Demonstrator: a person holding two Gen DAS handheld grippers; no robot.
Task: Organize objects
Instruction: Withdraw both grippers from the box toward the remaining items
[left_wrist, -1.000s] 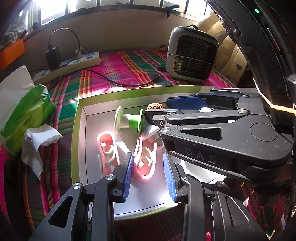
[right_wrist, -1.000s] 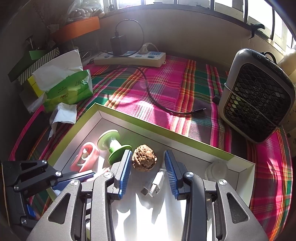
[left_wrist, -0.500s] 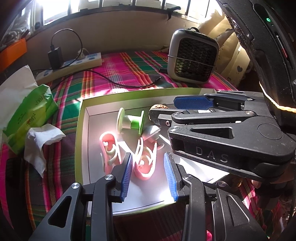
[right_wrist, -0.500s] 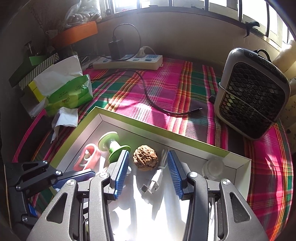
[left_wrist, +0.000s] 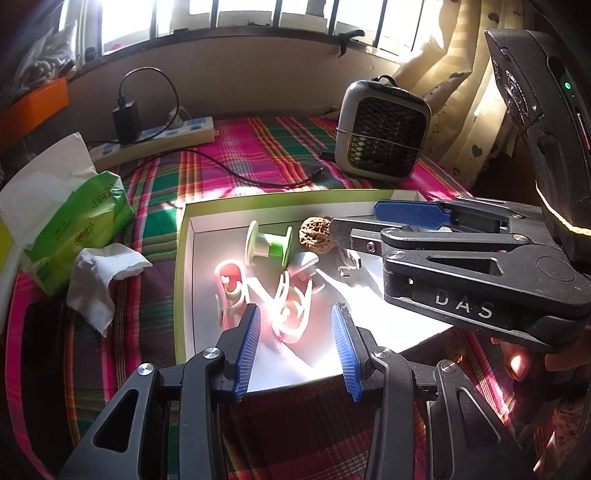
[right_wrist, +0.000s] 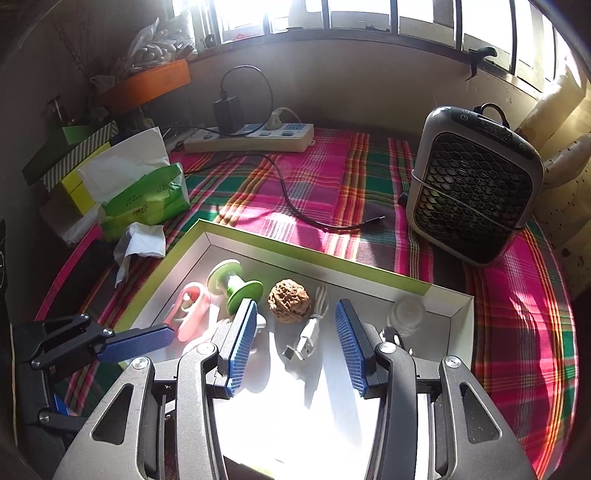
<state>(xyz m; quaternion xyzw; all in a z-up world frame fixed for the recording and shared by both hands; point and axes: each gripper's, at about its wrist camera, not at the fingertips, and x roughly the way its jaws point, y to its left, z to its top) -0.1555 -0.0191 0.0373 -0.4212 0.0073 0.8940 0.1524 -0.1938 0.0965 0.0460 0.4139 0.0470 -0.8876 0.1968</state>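
A white box with a green rim lies on the plaid cloth. In it are a green spool, a brown walnut, two pink clips, a white USB cable and a clear lid. My left gripper is open and empty above the near pink clip. My right gripper is open and empty, raised above the USB cable and just short of the walnut; it crosses the left wrist view from the right.
A grey heater stands at the back right. A power strip with a black cable lies at the back. A green tissue pack and crumpled tissue lie left of the box.
Both grippers have drawn back and up from the box, so more of the room shows. The right gripper's jaws have opened wider. Nothing in the box has moved.
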